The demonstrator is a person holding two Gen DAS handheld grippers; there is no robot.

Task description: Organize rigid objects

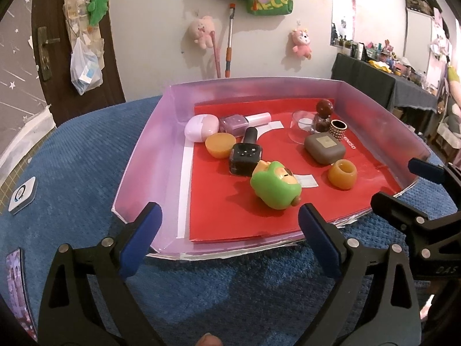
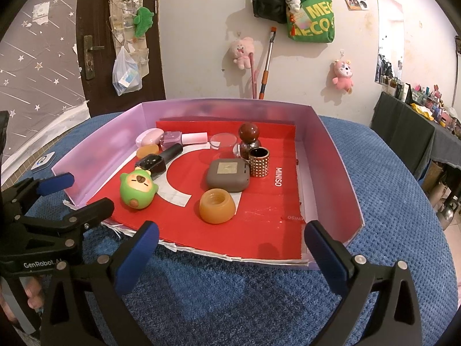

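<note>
A lilac-walled tray with a red liner holds several small items. Among them are a green toy figure lying on its side, an orange jar, a grey-brown case, a studded ring and a black polish bottle. At the tray's near edge my left gripper is open and empty. My right gripper stands beside it, also open and holding nothing.
The tray's far end holds a ball-capped bottle, a clear glass, a lilac polish bottle, a pink egg case and an orange cup. A white device lies on the blue cloth.
</note>
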